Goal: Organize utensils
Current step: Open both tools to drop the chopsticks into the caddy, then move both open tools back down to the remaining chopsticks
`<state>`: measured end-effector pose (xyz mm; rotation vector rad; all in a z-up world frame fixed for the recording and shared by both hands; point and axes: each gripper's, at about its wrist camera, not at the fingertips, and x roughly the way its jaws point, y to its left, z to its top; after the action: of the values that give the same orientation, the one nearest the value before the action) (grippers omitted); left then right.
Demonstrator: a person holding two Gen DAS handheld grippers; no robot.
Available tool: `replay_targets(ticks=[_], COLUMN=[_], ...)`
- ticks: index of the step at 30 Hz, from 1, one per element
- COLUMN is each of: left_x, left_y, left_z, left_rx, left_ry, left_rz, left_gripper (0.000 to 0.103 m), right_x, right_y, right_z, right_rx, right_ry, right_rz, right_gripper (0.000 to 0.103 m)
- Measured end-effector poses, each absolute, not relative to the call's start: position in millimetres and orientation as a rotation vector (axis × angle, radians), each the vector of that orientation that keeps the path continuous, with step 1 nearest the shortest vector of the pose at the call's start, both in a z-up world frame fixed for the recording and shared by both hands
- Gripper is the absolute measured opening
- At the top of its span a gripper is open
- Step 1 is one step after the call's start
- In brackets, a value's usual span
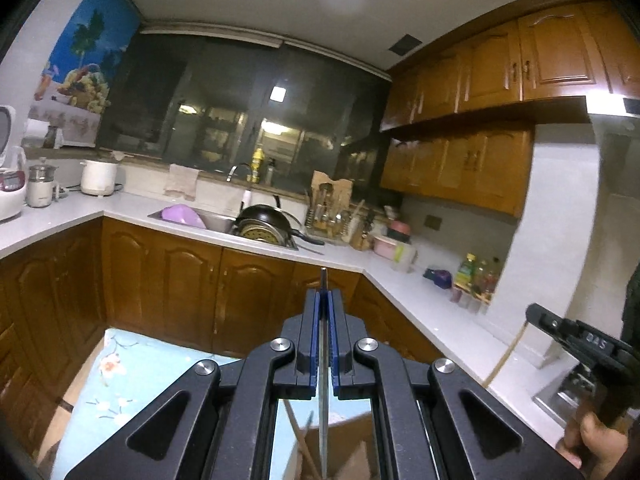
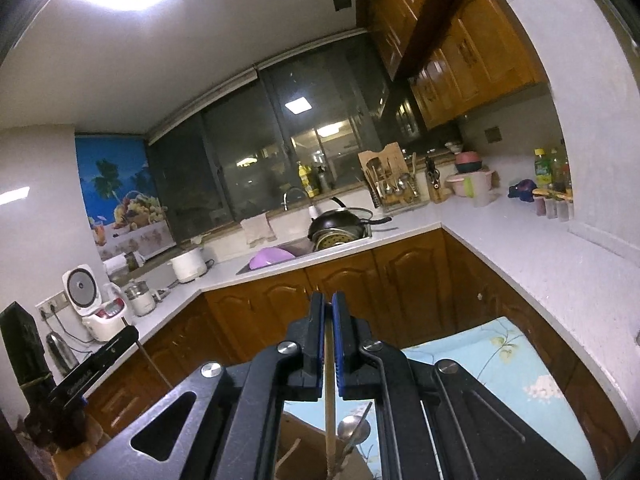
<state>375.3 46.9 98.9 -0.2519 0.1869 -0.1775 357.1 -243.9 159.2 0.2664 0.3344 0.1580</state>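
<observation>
My left gripper (image 1: 324, 294) is shut on a thin metal utensil (image 1: 324, 276); its tip pokes out past the pads and its shaft runs back below the jaws. My right gripper (image 2: 328, 298) is shut on a wooden chopstick (image 2: 327, 344) that hangs down behind the pads. In the left wrist view the right gripper (image 1: 534, 314) shows at the right edge with the wooden chopstick (image 1: 508, 348) under it. A metal spoon (image 2: 352, 428) lies below, over a cardboard box (image 2: 296, 452). A utensil rack (image 1: 332, 216) (image 2: 394, 192) full of cutlery stands on the far counter beside the sink.
A white L-shaped counter (image 1: 400, 280) runs over brown cabinets. The sink (image 1: 224, 220) holds a black pan (image 1: 266, 218) and a purple bowl (image 1: 182, 214). Rice cookers (image 2: 104, 316) stand at the left, bottles (image 1: 478, 276) at the right. A light-blue floral mat (image 1: 120, 392) covers the floor.
</observation>
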Motion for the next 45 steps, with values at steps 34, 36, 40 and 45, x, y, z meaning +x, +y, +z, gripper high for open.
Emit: replay_targets(ticks=[34, 36, 40, 45], left_x=[397, 389, 368, 327], left_y=[47, 50, 50, 49], left_z=[56, 61, 63, 53], left_rx=[-0.278, -0.292, -0.284, -0.247], left_ry=[0.436, 0.419, 0.417, 0.449], left_rz=[-0.168, -0.169, -0.158, -0.155], left_gripper=[0.043, 0.049, 0.064, 0.065], right_x=[357, 348, 328, 292], right_y=[-235, -238, -241, -254], right_z=[100, 103, 108, 100], right_rx=[0.296, 0.319, 0.336, 0.363], right_ry=[0.472, 0.447, 0.425, 0.435], right_rz=[0.182, 0.195, 0.199, 0.174], right_gripper=[0.045, 0.068, 0.076, 0.092])
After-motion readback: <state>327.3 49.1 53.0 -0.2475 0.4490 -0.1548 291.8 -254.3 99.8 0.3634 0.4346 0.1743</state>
